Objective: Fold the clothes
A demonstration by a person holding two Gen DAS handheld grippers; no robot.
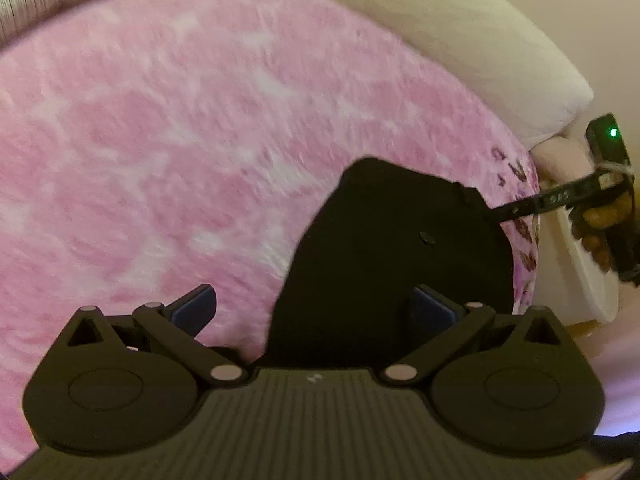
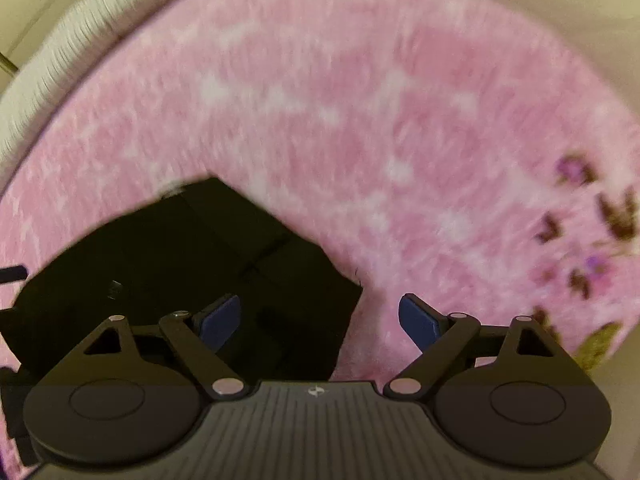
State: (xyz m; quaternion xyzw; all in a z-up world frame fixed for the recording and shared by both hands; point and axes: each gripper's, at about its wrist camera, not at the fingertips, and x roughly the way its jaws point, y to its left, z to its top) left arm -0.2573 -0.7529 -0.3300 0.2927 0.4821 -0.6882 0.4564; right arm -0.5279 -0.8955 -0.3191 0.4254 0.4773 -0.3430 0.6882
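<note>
Left wrist view shows our left gripper (image 1: 314, 308) with its two blue pads (image 1: 196, 310) spread wide and nothing pinched between them. We see a black piece of clothing (image 1: 384, 248) lying on a fluffy pink blanket (image 1: 180, 140). The black clothing sits near the right edge of the blanket, and part of it lies under the space between our pads. A cream pillow (image 1: 460, 40) lies past the far right side of the black clothing. At the right rim, beyond the clothing, we see part of our right gripper (image 1: 560, 196) and the hand (image 1: 600, 224) that holds it; one dark finger of that gripper reaches toward the clothing's edge. Right wrist view shows our right gripper (image 2: 320, 320) with its jaws wide too, and holding nothing. The black clothing (image 2: 180, 264) lies flat on the pink blanket (image 2: 360, 100), and its right edge falls between our blue pads. Little purple and brown flower prints (image 2: 592, 216) sit on the blanket to the right of the clothing. Both views are a bit blurry.
</note>
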